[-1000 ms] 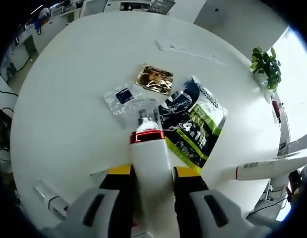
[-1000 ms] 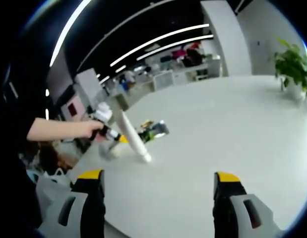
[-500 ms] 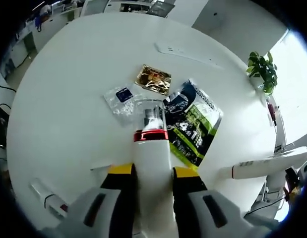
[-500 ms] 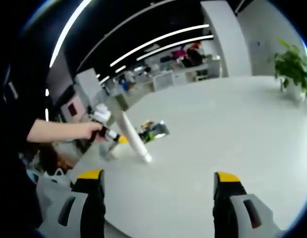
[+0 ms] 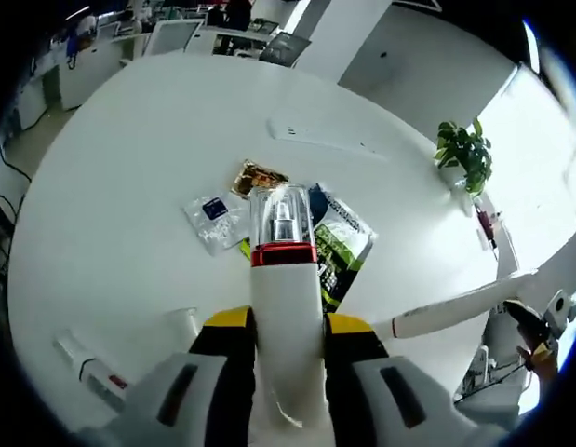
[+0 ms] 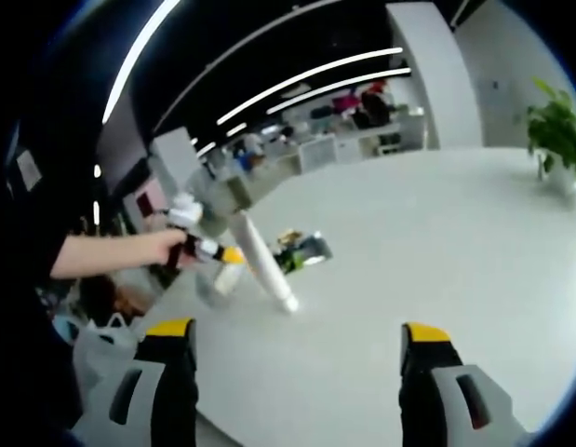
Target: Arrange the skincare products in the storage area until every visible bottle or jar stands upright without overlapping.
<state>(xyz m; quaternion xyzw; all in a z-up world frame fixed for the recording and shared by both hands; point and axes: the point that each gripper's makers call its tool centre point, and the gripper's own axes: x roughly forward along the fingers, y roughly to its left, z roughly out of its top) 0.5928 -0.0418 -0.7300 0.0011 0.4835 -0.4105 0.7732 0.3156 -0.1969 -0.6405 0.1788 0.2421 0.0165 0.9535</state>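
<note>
While the left gripper (image 5: pixel 278 340) clamps the white bottle (image 5: pixel 286 317) — tilted — the right gripper (image 6: pixel 297 358) gapes empty.

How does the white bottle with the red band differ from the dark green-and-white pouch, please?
The white bottle with the red band is a rigid cylinder held between the left gripper jaws, clear of the table; the dark green-and-white pouch is a soft, flat pack lying on the white table. The bottle is plain; the pouch carries print.
</note>
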